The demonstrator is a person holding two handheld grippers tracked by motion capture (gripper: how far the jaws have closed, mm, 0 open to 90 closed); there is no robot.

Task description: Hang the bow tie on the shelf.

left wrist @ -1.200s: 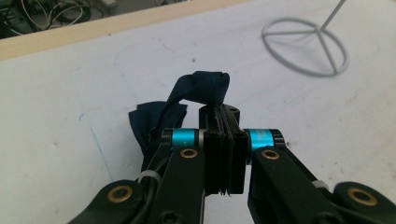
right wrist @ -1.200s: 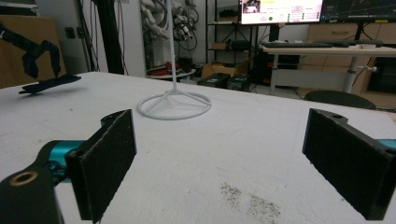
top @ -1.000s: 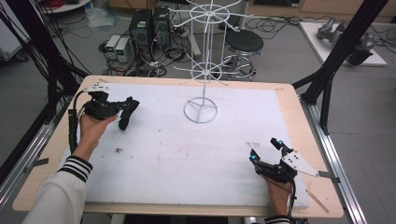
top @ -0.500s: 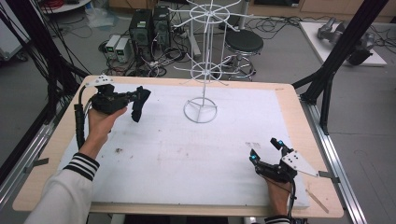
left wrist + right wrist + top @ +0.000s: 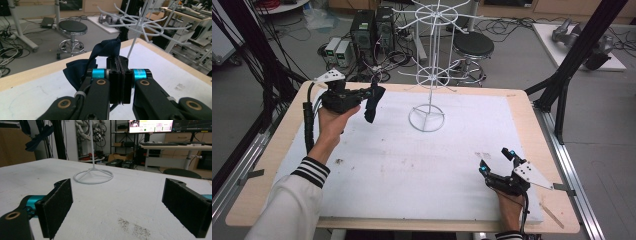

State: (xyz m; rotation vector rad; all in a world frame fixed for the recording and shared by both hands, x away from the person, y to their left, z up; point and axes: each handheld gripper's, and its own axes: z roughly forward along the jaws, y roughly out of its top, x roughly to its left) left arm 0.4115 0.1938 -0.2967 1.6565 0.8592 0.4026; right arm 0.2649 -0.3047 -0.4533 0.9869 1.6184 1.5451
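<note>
My left gripper point(image 5: 371, 95) is raised over the table's far left, shut on a dark blue cloth point(image 5: 372, 104) that hangs limp from its jaws. In the left gripper view the jaws point(image 5: 120, 67) are pressed together on the dark blue cloth point(image 5: 100, 56), which bunches to their left. A white wire rack point(image 5: 431, 75) with hooked arms stands on a ring base point(image 5: 426, 118) right of the cloth; its arms point(image 5: 140, 21) spread just beyond the jaws. My right gripper point(image 5: 498, 161) rests open on the table's near right, nothing between its pads point(image 5: 56, 207).
A white foam sheet point(image 5: 412, 165) covers the wooden table point(image 5: 267, 170). The rack's ring base point(image 5: 93, 176) sits ahead of the right gripper. A black stool point(image 5: 473, 47), computer boxes point(image 5: 372, 27) and cables lie on the floor beyond the far edge. Black frame posts point(image 5: 572, 65) flank the table.
The left gripper has risen and moved right toward the wire rack, carrying the dark cloth. The right gripper has stayed put, open.
</note>
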